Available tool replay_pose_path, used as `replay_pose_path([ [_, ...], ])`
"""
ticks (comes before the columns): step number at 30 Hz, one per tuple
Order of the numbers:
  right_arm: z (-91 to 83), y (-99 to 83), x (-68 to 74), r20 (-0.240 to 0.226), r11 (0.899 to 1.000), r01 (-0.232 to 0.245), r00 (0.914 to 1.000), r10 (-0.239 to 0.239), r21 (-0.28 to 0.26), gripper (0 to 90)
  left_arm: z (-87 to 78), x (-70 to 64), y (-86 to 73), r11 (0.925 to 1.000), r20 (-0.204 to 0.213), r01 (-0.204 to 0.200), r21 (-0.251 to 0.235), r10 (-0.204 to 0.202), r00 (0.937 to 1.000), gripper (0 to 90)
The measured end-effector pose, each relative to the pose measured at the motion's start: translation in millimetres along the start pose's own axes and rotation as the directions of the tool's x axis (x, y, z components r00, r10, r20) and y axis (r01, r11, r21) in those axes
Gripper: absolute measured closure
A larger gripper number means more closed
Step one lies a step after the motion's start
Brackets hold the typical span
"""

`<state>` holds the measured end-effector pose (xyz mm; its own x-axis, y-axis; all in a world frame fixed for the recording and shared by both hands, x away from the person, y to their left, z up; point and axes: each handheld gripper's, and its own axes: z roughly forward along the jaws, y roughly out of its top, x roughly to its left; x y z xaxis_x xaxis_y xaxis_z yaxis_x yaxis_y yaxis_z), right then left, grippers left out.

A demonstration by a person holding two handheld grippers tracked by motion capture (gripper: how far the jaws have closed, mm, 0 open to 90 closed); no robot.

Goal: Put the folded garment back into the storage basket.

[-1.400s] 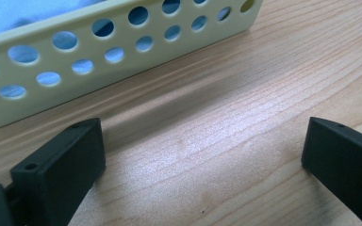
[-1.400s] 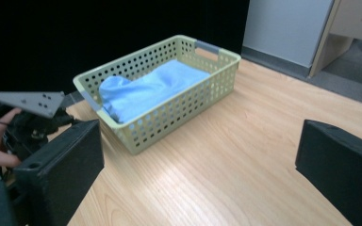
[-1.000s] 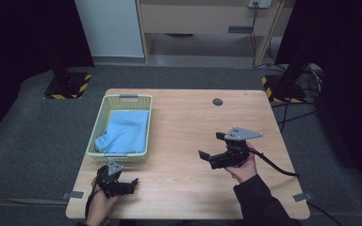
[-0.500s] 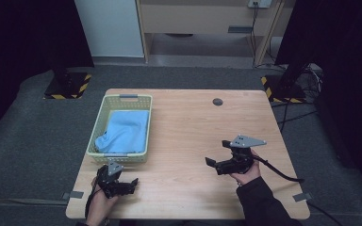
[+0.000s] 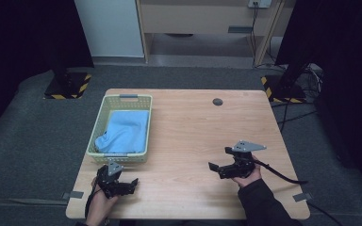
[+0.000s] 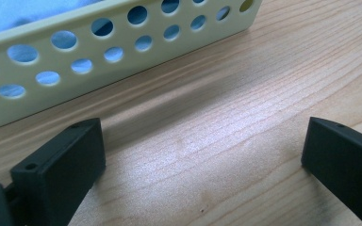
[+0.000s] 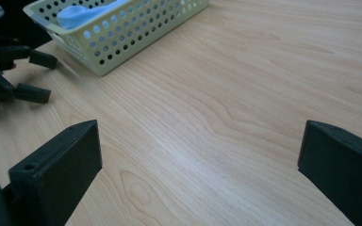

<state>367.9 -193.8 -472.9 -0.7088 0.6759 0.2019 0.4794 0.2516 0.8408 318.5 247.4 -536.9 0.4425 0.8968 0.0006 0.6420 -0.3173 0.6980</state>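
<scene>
Here, basket just beyond left gripper fingers, untouched.

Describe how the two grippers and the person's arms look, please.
Both grippers are black, each with two flat, blocky jaws. The right gripper carries a grey three-cornered plate on top, and a black cable trails from it. The left gripper has a smaller grey plate. The right arm wears a dark sleeve.

A lab or test studio: black curtains, hazard-striped stand bases, trailing cables, grey carpet around one wooden surface.
</scene>
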Motion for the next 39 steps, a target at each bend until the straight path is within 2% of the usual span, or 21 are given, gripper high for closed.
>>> replay_pose_path([
  [8, 2.9, -11.5, -6.3, 0.035, 0.997, -0.019, 0.9993, 0.017, 0.071, 0.5, 0.0, 0.0, 0.0, 1.0000, 0.000, 0.000, 0.000, 0.000, 1.0000, 0.0],
  [15, 5.8, -18.3, -11.6, 0.040, 0.994, -0.024, 0.9990, 0.020, 0.106, 0.5, -0.1, 0.2, -0.1, 1.0000, 0.002, 0.001, -0.001, -0.001, 1.0000, 0.0],
  [23, 2.8, -19.9, -19.9, 0.062, 0.994, -0.041, 0.9975, 0.035, 0.102, 0.4, -0.2, 0.3, -0.2, 1.0000, 0.003, 0.000, -0.001, 0.000, 1.0000, 0.0],
  [31, 1.1, -24.1, -26.8, 0.083, 0.988, -0.068, 0.9949, 0.057, 0.139, 0.4, -0.3, 0.3, -0.2, 1.0000, 0.003, 0.000, -0.001, 0.000, 1.0000, 0.0],
  [39, -6.0, -28.8, -35.5, 0.104, 0.985, -0.097, 0.9911, 0.083, 0.140, 0.4, -0.3, 0.3, -0.2, 1.0000, 0.003, 0.000, -0.001, 0.000, 1.0000, 0.0],
])
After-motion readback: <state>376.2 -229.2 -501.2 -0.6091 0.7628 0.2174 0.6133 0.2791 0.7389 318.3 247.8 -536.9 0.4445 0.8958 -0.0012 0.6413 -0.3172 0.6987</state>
